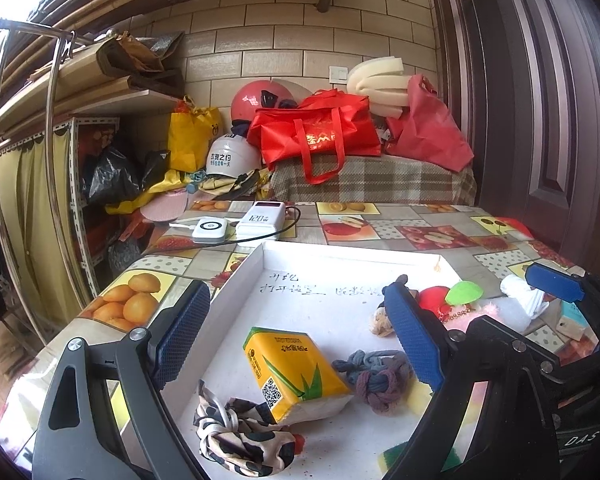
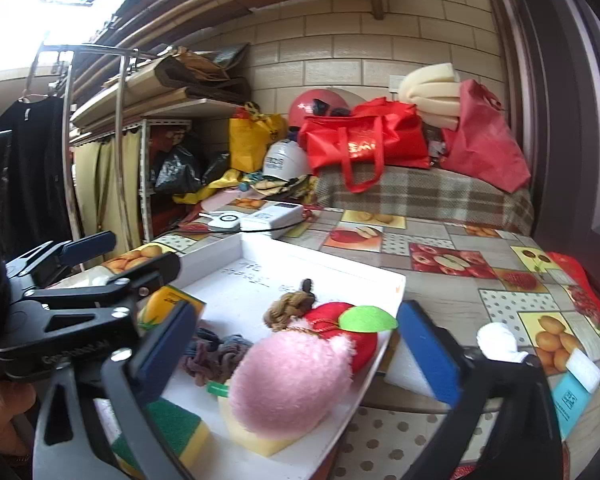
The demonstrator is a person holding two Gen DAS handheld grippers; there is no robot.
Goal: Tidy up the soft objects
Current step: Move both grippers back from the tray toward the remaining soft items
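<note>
A white tray (image 1: 260, 264) lies on the fruit-print table. In it are a yellow tissue pack (image 1: 292, 376), a spotted cloth scrunchie (image 1: 236, 436), a grey-purple knotted rope (image 1: 376, 376), a brown knot (image 2: 288, 308), a red apple plush (image 2: 340, 328), a pink fluffy plush (image 2: 288, 384) and green-yellow sponges (image 2: 172, 432). My left gripper (image 1: 300, 328) is open above the tissue pack. My right gripper (image 2: 300, 352) is open around the pink plush, not clamping it. A white soft roll (image 2: 500, 340) lies on the table right of the tray.
A power bank (image 1: 260, 220) and a white charger (image 1: 210, 230) with cable lie behind the tray. Red bags (image 1: 320, 132), helmets (image 1: 236, 156) and foam (image 1: 376, 80) pile on a plaid-covered surface at the back. A teal card (image 2: 568, 400) lies at the right.
</note>
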